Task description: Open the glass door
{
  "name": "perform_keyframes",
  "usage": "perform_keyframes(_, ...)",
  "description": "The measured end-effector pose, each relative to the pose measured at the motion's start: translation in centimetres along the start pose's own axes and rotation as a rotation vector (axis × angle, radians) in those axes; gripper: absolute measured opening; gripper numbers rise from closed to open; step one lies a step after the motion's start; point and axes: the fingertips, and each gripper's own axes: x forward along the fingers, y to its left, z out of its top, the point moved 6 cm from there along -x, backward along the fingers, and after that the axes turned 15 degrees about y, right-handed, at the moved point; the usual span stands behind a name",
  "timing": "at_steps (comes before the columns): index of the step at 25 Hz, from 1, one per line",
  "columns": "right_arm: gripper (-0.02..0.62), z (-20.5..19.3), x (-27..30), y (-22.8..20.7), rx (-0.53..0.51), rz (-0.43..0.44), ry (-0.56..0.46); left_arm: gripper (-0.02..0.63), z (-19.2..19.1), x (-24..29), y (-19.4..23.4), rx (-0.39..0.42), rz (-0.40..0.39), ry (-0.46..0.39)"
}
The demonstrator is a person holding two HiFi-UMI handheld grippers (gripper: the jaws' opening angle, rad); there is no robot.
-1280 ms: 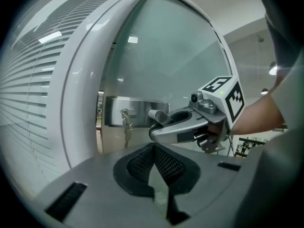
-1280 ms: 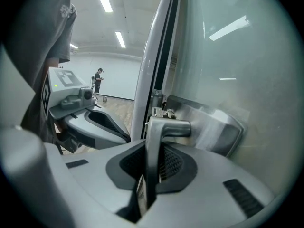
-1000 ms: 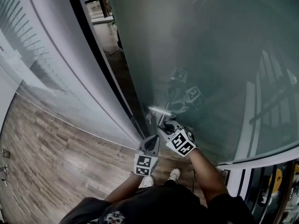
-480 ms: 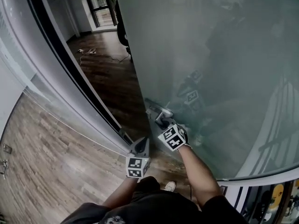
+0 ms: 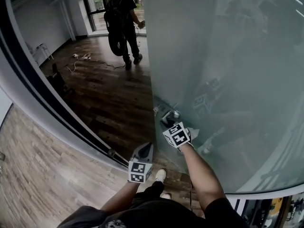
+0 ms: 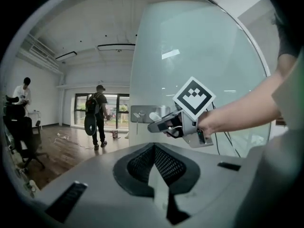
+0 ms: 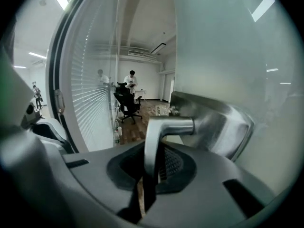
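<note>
The frosted glass door (image 5: 223, 61) is seen standing partly open, its free edge well apart from the dark door frame (image 5: 42, 113), so that the wooden floor (image 5: 104, 94) of the room beyond and a person with a backpack (image 5: 122, 23) are exposed through the gap. The right tongs (image 5: 168, 120) are closed on the metal lever handle (image 7: 164, 127), whose bent bar is pinched between the pads just beside its steel backplate (image 7: 228, 127). This hold is judged to be kept so that the latch is held back and the heavy pane can be steered from its edge, where leverage is greatest. The left tongs (image 5: 145, 150) are held lower and to the left, near the threshold, with jaws together and nothing between them. They are presumably kept out of the door's path, since one grip is enough. The task is judged to be well along, with only further swinging left.
</note>
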Motion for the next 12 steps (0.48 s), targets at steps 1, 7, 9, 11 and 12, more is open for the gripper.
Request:
perform_keyframes(1,0.038,-0.3,0.6,-1.4,0.014,-0.009,0.002,0.006,0.5,1.6,0.2,0.000,-0.008,-0.014)
perform_keyframes(7,0.038,-0.1,0.2,-11.4,0.090,-0.069,0.016,0.006,7.9,9.5,-0.5,-0.017,-0.082,-0.056)
perform_keyframes(9,0.038,0.3,0.9,-13.4,0.111,-0.091,0.020,0.006,9.2,11.3,0.6,-0.010,-0.101,-0.065)
perform_keyframes(11,0.038,0.5,1.7,-15.4,0.132,-0.107,0.024,0.006,10.5,12.5,1.4,-0.007,-0.132,-0.076)
perform_keyframes(12,0.038,0.5,2.0,-16.5,0.144,-0.117,0.024,0.006,11.1,13.0,1.5,-0.001,-0.147,-0.085)
